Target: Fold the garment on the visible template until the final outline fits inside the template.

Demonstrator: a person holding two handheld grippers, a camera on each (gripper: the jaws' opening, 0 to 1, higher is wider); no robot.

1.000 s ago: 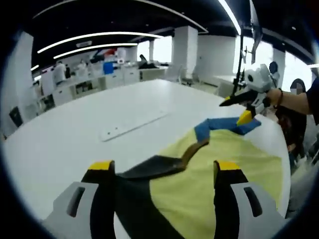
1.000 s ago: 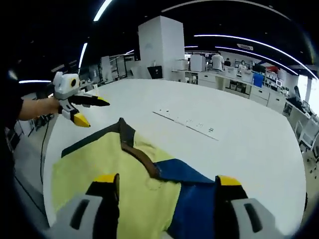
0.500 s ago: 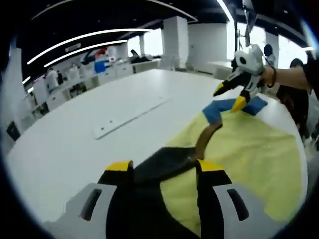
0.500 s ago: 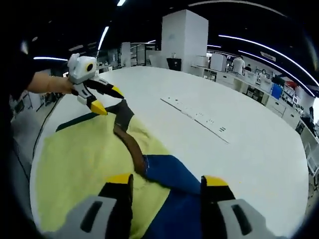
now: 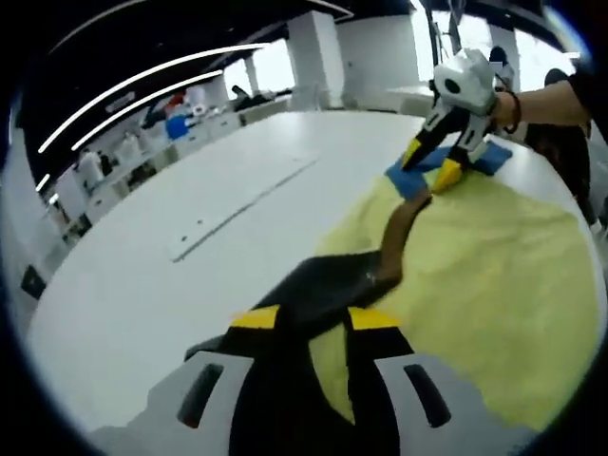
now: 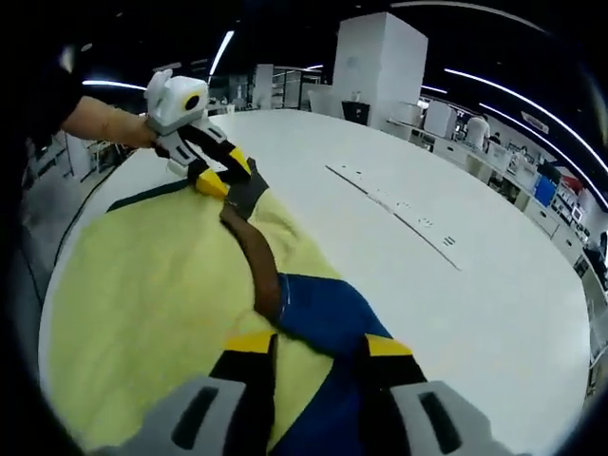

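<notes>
On garment [image 5: 494,275], both claws narrower

Open-plan lab or office floor. Big white table [image 5: 142,256] up front; everything else sits beyond its far edge. Behind it: a square white pillar [image 6: 382,59], rows of white workbenches [image 5: 152,157] loaded with equipment, including a blue container [image 5: 177,126], and people in white standing at them. Dark ceiling above the table with long curved LED light strips [image 5: 142,81]. Bright windows [image 5: 275,71] beside the pillar.
</notes>
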